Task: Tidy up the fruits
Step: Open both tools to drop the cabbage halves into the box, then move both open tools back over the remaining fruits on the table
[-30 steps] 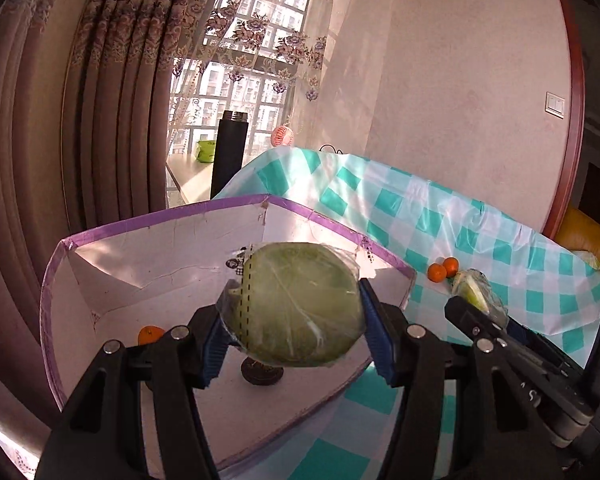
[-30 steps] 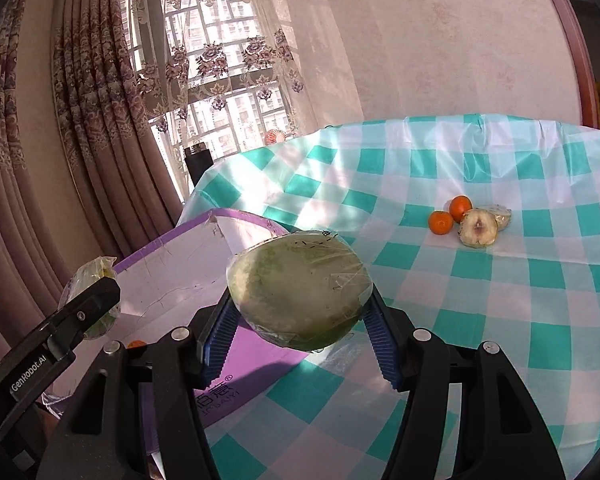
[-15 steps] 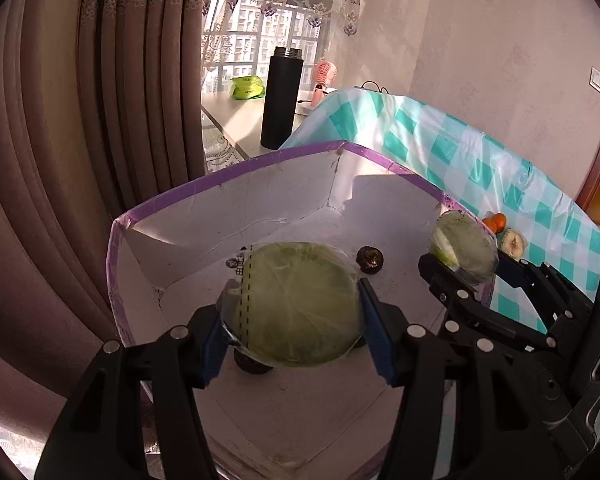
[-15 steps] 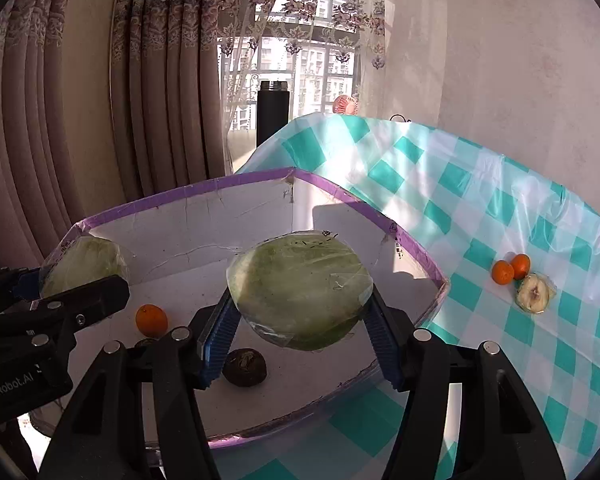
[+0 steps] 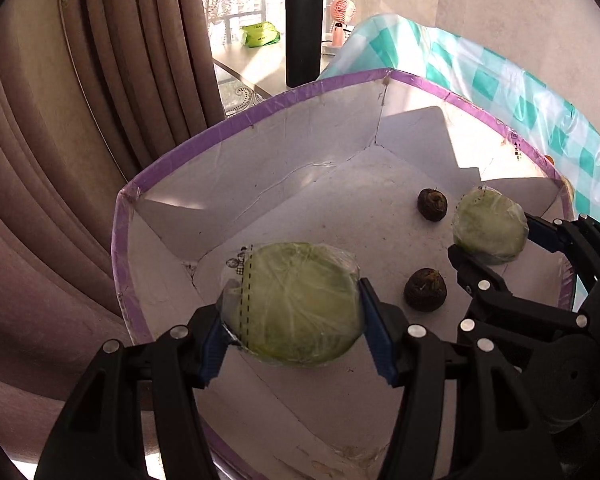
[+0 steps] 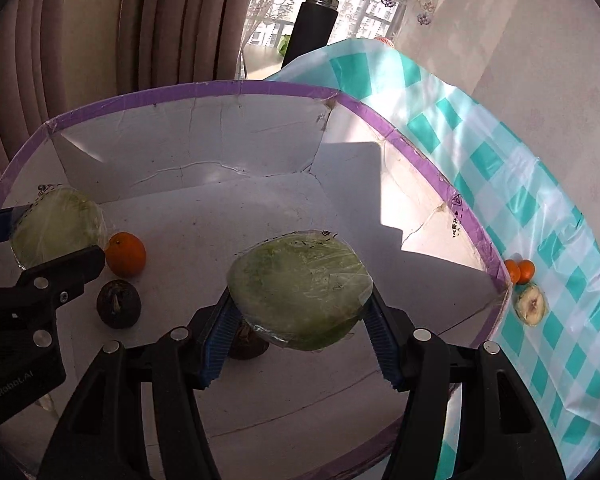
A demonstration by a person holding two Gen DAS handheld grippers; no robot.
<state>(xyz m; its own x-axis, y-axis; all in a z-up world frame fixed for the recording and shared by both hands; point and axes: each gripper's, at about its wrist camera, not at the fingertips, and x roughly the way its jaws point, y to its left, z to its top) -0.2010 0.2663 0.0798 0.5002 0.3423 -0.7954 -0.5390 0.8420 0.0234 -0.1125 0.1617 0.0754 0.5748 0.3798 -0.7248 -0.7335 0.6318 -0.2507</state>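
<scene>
Wrapped melon halves: green, one point(image 5: 296, 304) clamped in the left tongs point(image 5: 296, 320), the other point(image 6: 300, 300) in the right tongs point(image 6: 300, 320).
Dark round fruits point(image 5: 425, 289): lying below, between both tongs.

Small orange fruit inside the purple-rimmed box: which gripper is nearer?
Left. The left gripper with its wrapped green melon half sits right beside the orange fruit; the right gripper is farther across the box.
</scene>
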